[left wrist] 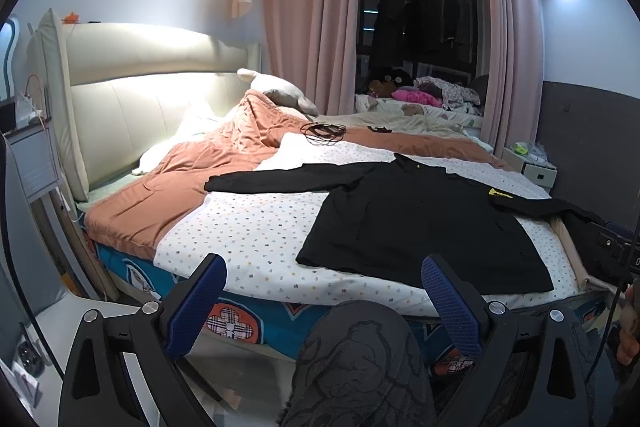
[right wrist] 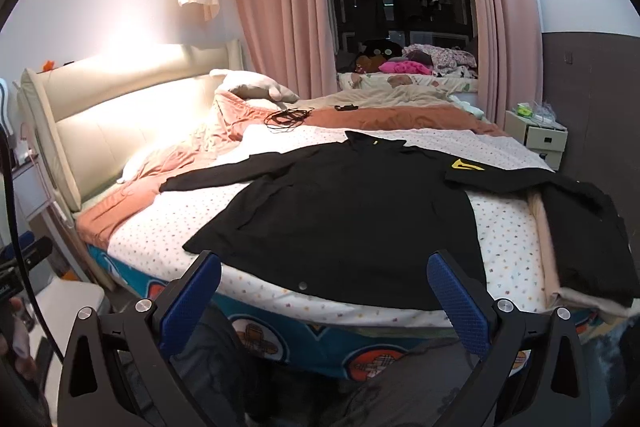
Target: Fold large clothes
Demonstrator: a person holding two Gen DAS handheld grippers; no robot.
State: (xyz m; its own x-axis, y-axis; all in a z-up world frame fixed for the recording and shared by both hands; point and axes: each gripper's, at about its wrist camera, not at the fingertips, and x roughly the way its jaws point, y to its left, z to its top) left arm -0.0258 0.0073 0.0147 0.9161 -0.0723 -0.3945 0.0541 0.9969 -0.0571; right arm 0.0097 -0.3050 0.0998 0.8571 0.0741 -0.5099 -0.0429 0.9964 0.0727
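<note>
A black long-sleeved shirt point(left wrist: 420, 223) point(right wrist: 348, 219) lies spread flat on the dotted white sheet point(left wrist: 248, 231) point(right wrist: 160, 227) of the bed, collar away from me, hem near the front edge. Its left sleeve stretches out toward the headboard. A yellow mark point(right wrist: 464, 165) shows on the right sleeve, which reaches toward the bed's right edge. My left gripper point(left wrist: 324, 267) stands open in front of the bed, short of the hem, nothing between its blue pads point(left wrist: 196, 307). My right gripper point(right wrist: 324, 263) is open too, hovering just before the hem, empty.
An orange blanket point(left wrist: 208, 163) is bunched toward the cream headboard point(left wrist: 152, 99). A coiled black cable point(right wrist: 286, 118) lies beyond the shirt. Another dark garment point(right wrist: 588, 235) hangs over the bed's right edge. A white nightstand point(right wrist: 538, 135) stands at the right. A person's knee point(left wrist: 356, 359) is below.
</note>
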